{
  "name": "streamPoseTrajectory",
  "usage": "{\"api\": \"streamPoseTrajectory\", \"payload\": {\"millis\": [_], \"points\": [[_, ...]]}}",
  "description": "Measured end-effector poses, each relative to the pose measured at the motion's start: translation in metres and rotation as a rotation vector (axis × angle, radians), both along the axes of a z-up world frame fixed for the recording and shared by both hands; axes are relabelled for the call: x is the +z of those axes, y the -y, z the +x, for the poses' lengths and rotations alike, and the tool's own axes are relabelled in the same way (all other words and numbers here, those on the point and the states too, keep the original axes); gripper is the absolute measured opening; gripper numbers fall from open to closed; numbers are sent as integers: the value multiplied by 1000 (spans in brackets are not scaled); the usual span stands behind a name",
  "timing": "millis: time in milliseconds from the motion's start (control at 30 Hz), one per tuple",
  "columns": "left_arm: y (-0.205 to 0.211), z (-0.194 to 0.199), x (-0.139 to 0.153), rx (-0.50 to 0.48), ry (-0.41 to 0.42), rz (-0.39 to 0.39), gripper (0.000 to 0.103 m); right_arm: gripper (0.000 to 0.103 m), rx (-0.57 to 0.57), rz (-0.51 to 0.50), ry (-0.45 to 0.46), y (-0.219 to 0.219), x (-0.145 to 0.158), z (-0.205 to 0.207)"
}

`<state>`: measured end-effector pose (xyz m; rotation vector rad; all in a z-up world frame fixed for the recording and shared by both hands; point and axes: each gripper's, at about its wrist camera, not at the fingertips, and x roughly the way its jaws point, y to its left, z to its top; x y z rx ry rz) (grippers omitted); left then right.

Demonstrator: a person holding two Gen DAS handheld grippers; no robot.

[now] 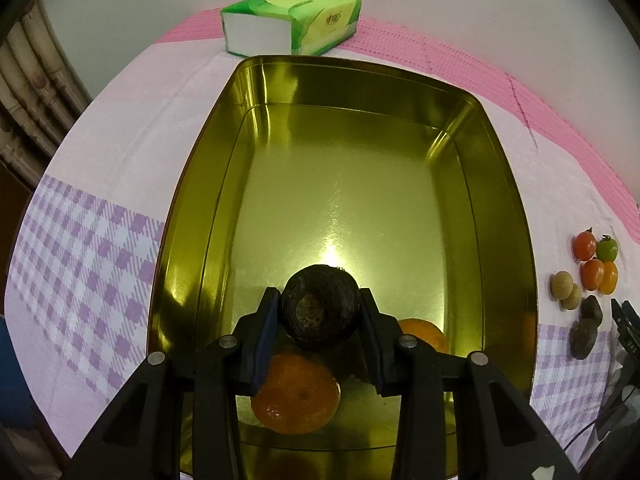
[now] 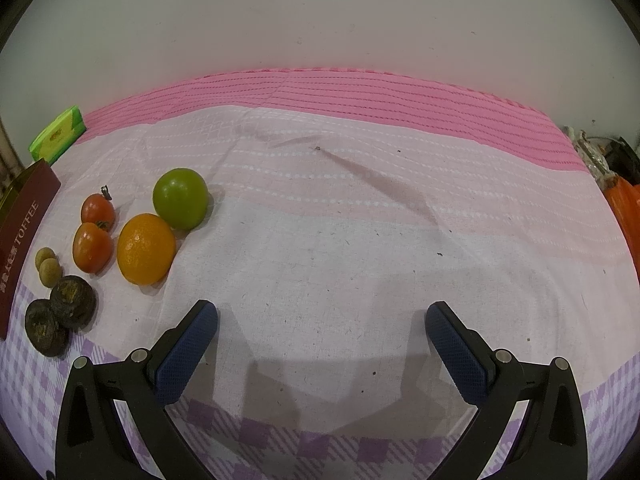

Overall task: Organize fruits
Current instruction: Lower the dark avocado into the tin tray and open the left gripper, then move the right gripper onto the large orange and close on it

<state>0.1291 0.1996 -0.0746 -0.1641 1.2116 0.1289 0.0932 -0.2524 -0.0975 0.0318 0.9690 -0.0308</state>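
Note:
My left gripper (image 1: 319,312) is shut on a dark brown round fruit (image 1: 318,306) and holds it above the near end of a gold tin (image 1: 192,216). Two oranges (image 1: 296,398) lie in the tin under it. My right gripper (image 2: 321,320) is open and empty over bare cloth. To its left lie a green fruit (image 2: 181,198), an orange fruit (image 2: 146,249), two red tomatoes (image 2: 92,247), two small tan fruits (image 2: 48,265) and two dark brown fruits (image 2: 73,295). The same pile shows at the right of the left wrist view (image 1: 592,276).
A green tissue pack (image 1: 290,20) lies beyond the tin, near the wall. The tin's maroon "TOFFEE" side (image 2: 20,248) stands at the left edge of the right wrist view. Orange and dark clutter (image 2: 624,200) sits at the table's right end.

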Motion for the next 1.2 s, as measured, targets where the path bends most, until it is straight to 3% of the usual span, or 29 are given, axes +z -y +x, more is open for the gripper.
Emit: {"api": "streamPoseTrajectory", "payload": {"millis": [267,400,467,967,1200], "points": [[-2,-2,8,7,8,-10,37,103,-31,3,-13,1,0,-2],[2,-8,24,-10,63,13,54,103,-41,6,-28,-1,-1,0],[5,-11,32,-26,95,28,56,103,-47,7,-37,-1,0,2],[29,-35,67,-94,208,117,56,102,-95,-10,-58,-6,3,1],[37,-37,75,-115,242,156,58,90,-16,-18,-22,-30,22,-1]]}}
